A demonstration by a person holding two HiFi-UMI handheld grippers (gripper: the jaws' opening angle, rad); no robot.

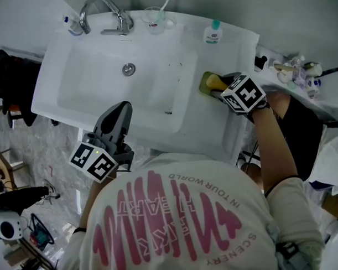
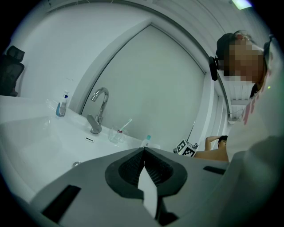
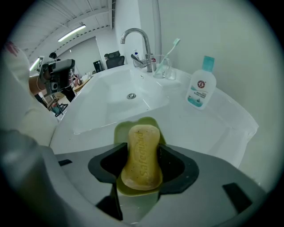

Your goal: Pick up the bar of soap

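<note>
Right gripper (image 3: 142, 150) tilted steeply down over sink ledge, jaws wide, bar of soap (image 3: 141, 159) sitting lengthwise right between them. Pads look snug against both long sides. Soap not lifted yet, resting on green soap dish (image 3: 143, 122), right of basin (image 3: 111, 99). Further back: white bottle with teal cap (image 3: 201, 84), glass with toothbrush (image 3: 162, 66), chrome faucet (image 3: 138, 39). Left gripper (image 2: 143, 153) at near edge of sink, jaws closed tip to tip, holding nothing.
</note>
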